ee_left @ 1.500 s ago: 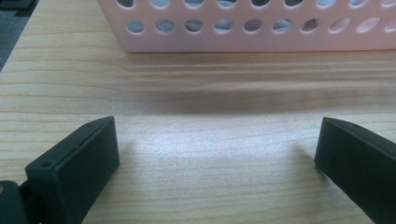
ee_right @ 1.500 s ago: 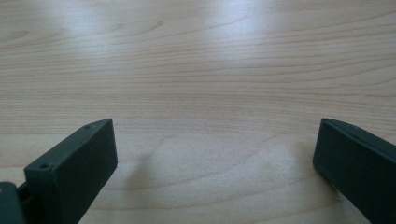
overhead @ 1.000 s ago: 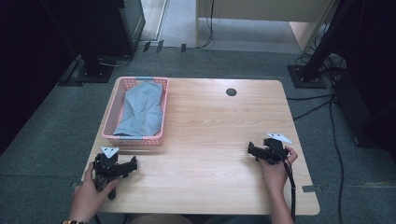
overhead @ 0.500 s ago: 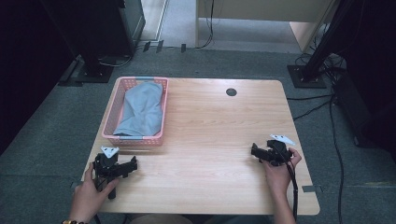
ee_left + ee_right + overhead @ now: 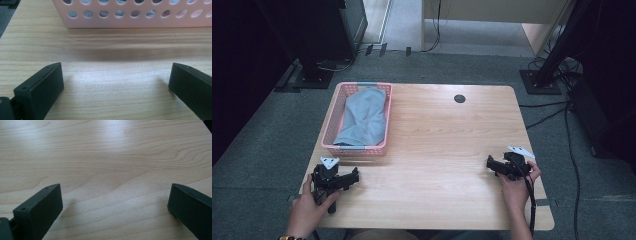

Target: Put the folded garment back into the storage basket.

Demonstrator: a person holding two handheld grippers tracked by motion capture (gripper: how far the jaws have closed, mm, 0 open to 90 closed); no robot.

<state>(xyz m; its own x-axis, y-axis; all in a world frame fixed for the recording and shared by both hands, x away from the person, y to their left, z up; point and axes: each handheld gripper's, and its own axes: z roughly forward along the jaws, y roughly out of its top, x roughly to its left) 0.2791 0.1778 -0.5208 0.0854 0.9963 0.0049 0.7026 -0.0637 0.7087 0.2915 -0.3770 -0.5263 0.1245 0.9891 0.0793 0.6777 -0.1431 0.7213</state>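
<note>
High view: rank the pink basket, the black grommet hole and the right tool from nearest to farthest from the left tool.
From the left tool:
1. Pink basket, just beyond it, at the table's left side.
2. Right tool, across the near edge, at right.
3. Black grommet hole, at the far edge, right of centre.

I'm looking along my left gripper [image 5: 116, 80], its two black blocky jaws standing wide apart with nothing between them, both sitting low over the light wooden table [image 5: 112, 57]. Ahead, a pink plastic basket with round holes in its wall [image 5: 135, 18] is resting on the table, well clear of the jaw tips. Something pale is showing through the holes, too small for me to tell what. The basket's shadow is falling across the wood grain in front of it.
</note>
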